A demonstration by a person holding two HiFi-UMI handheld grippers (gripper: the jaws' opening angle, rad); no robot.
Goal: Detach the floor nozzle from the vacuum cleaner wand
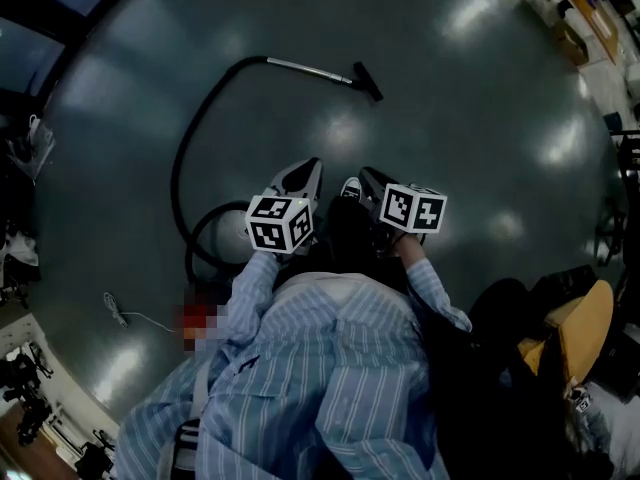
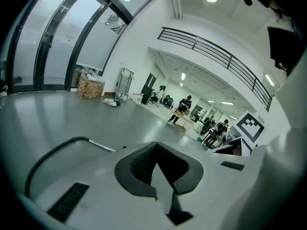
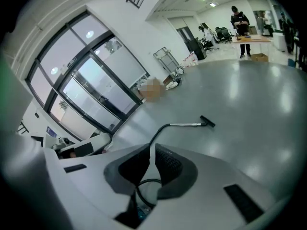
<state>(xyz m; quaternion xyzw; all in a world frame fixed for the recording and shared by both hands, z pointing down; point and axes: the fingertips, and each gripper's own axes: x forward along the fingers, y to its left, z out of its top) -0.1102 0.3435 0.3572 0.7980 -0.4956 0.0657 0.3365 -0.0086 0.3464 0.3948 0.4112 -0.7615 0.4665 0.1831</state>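
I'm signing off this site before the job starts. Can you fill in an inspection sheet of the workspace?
Surface: glossy dark grey floor, with lamp glare.
Job's things: floor nozzle sits on the end of the metal wand, apparently still attached; both lie flat ahead of the person.
Clutter: nothing seen near the wand.
Grippers: left gripper shut, empty; right gripper jaws nearly together, nothing gripped; both well short of the wand.
Cables: black hose curves from the wand back toward the person; thin white cable lies loose at the head view's lower left.
Surroundings: glass wall; people at desks far off.
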